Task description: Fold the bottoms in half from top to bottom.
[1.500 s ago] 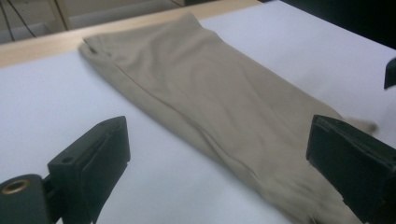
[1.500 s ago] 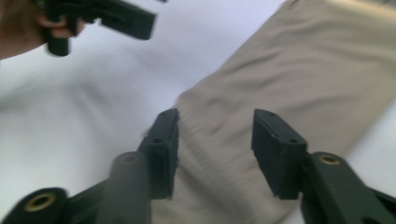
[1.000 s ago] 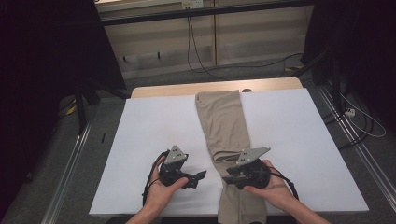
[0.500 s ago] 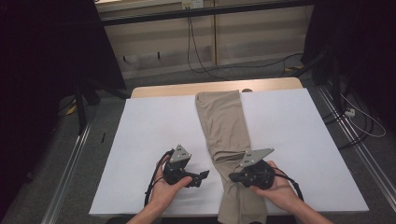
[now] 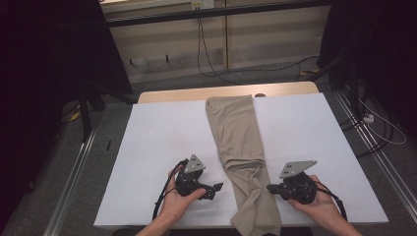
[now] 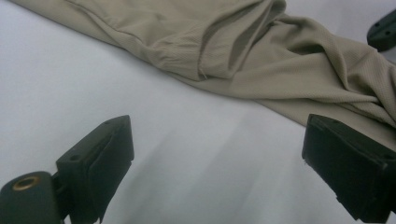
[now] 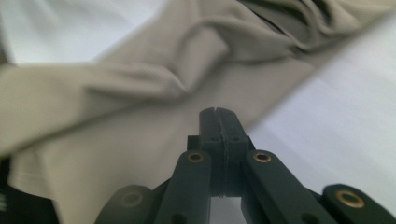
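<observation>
Looking first at the beige garment: lying lengthwise down the middle of the white table, flat at the far end, bunching into folds toward the near end and hanging over the near edge. Noting the change since a second ago: right gripper no longer sitting over the cloth, now drawn off to the cloth's right side and resting just beside it, jaws pressed together on nothing; left gripper shifting only slightly, pointing at the cloth's left edge with jaws spread wide. Judging from that: probably letting go after a tug or smoothing pass, with the wrinkled near portion still needing work. Comparing views: seeing from above the whole layout and both hands flanking the folds; getting from the left gripper view the ribbed weave, a hemmed fold and bare table between the parted jaws; confirming in the right gripper view the closed tips, empty, aiming at the rumpled cloth.
</observation>
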### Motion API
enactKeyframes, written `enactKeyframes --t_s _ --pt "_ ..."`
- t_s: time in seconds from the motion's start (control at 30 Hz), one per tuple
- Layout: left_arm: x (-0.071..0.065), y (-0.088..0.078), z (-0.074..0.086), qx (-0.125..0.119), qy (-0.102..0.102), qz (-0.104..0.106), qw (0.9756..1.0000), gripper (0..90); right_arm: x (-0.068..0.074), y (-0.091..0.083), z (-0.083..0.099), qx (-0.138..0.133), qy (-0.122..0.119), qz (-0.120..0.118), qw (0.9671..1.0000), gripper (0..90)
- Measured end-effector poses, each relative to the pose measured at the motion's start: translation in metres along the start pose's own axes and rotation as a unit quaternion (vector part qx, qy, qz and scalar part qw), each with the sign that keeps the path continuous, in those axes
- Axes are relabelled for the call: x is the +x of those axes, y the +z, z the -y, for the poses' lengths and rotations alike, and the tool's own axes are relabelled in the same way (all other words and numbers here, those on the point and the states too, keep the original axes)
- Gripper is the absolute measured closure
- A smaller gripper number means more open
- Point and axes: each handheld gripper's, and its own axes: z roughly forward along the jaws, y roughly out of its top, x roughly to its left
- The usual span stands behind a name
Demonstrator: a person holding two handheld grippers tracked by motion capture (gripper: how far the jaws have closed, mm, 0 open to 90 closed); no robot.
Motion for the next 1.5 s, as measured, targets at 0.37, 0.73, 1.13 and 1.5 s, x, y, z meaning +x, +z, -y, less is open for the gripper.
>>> enactKeyframes --t_s 0.37,0.73,1.13,1.5 --pt "0.000 0.001 -0.001 0.004 0.004 0.005 1.0000 9.8 0.057 0.028 -0.044 -0.022 -0.085 -0.103 0.9908 55.9" --pt "0.001 0.003 -0.002 -0.004 -0.004 0.000 1.0000 10.4 0.048 0.007 -0.046 -0.060 -0.070 -0.101 0.9907 87.7" --pt "-0.001 0.005 -0.001 0.007 0.004 0.006 0.9999 11.0 -0.033 0.010 -0.134 -0.174 0.047 0.000 0.9836 87.7" --pt "-0.025 0.012 -0.001 0.041 0.019 0.054 0.9975 9.4 -0.078 0.054 -0.127 -0.132 0.128 0.057 0.9813 57.5"
